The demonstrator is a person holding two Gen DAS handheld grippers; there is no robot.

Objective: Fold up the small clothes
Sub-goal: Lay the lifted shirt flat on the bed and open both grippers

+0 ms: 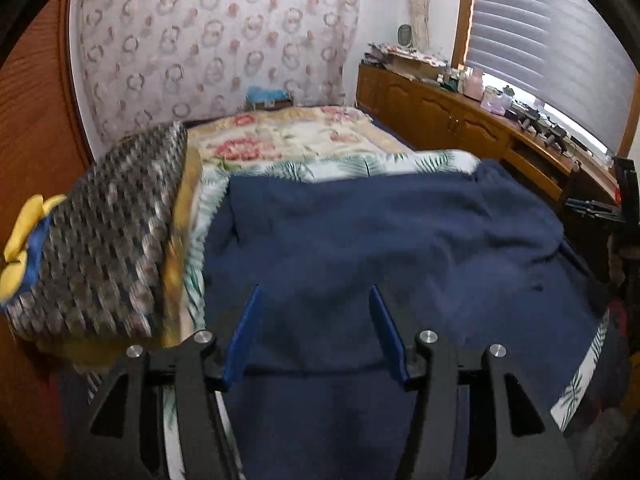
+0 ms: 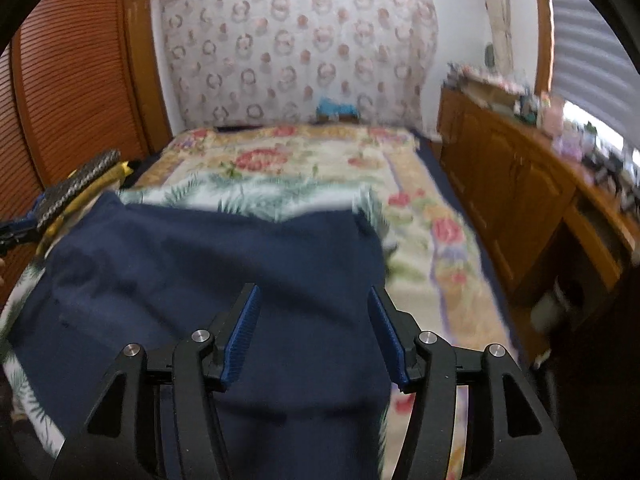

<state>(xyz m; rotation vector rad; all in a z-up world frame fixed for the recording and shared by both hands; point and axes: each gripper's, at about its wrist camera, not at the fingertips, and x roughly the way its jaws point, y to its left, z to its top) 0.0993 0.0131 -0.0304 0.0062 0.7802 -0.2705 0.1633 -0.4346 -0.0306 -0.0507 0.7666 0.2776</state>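
A dark navy garment (image 1: 380, 232) lies spread flat on the bed, over a white sheet with green fern print (image 1: 344, 162). My left gripper (image 1: 316, 292) hovers over the garment's near left part, jaws apart, with only cloth seen below the blue pads (image 1: 244, 336). In the right wrist view the same navy garment (image 2: 224, 256) fills the lower left. My right gripper (image 2: 314, 292) hangs over its near right part, close to its right edge, jaws apart and nothing pinched. The other gripper shows as a dark shape at the right rim (image 1: 620, 200) of the left wrist view.
A folded grey patterned cloth pile (image 1: 104, 240) with a yellow and blue item (image 1: 24, 240) sits on the bed's left. A floral blanket (image 2: 320, 160) covers the far bed. A wooden sideboard (image 1: 460, 116) with clutter runs along the right, a slatted wooden door (image 2: 76, 80) on the left.
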